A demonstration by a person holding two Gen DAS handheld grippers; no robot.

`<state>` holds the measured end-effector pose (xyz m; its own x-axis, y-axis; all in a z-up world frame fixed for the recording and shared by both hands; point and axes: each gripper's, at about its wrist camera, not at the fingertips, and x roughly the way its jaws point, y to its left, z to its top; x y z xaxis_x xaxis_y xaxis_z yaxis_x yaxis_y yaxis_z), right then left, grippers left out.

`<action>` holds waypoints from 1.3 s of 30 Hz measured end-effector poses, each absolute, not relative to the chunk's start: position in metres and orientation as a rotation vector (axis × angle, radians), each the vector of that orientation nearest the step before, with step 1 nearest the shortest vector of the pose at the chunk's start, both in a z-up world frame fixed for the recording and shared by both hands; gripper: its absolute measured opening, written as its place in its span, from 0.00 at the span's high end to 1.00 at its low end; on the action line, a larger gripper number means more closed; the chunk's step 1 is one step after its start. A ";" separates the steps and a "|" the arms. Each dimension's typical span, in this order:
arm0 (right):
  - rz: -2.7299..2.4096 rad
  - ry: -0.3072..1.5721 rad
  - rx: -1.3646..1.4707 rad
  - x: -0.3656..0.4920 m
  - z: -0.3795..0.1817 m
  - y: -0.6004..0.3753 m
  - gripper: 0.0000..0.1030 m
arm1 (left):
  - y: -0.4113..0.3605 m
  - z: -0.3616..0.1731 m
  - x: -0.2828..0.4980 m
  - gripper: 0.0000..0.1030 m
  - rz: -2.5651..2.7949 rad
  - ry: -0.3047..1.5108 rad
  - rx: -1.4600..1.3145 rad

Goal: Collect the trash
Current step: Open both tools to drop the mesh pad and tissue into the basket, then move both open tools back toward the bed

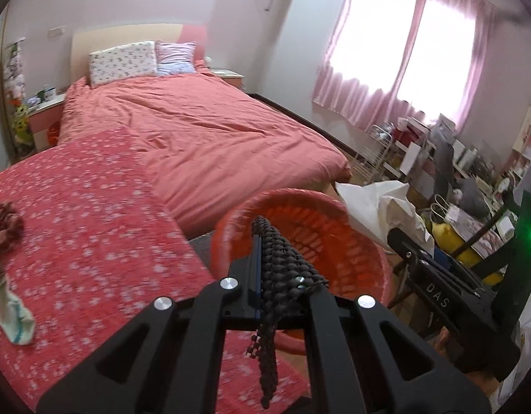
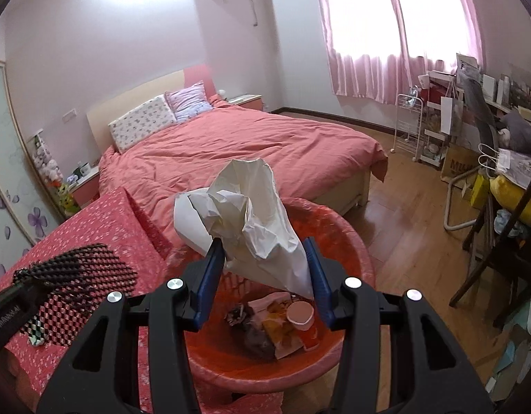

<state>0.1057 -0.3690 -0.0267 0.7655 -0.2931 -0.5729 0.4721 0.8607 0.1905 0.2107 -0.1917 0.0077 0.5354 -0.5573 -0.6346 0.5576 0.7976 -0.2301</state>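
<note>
The right gripper (image 2: 263, 269), clamped on crumpled white paper (image 2: 244, 220), should part only directly above the red basket (image 2: 362, 252); left gripper (image 1: 265, 258) is shut on black mesh (image 1: 282, 262).

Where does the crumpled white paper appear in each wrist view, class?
Left wrist view: crumpled white paper at centre right, just beyond the red basket.
Right wrist view: the paper at centre, between the fingers of the right hand-held gripper, above the basket.
Shared landmark: the bed.
</note>
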 end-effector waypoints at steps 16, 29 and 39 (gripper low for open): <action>-0.435 0.579 0.437 0.114 -0.042 -0.402 0.50 | -0.256 -0.027 0.236 0.74 -0.696 0.842 0.066; -0.432 0.625 0.464 0.115 -0.053 -0.407 0.39 | -0.250 -0.047 0.248 0.31 -0.653 0.889 0.087; -0.442 0.608 0.430 0.112 -0.041 -0.402 0.39 | -0.227 -0.028 0.240 0.30 -0.609 0.845 0.086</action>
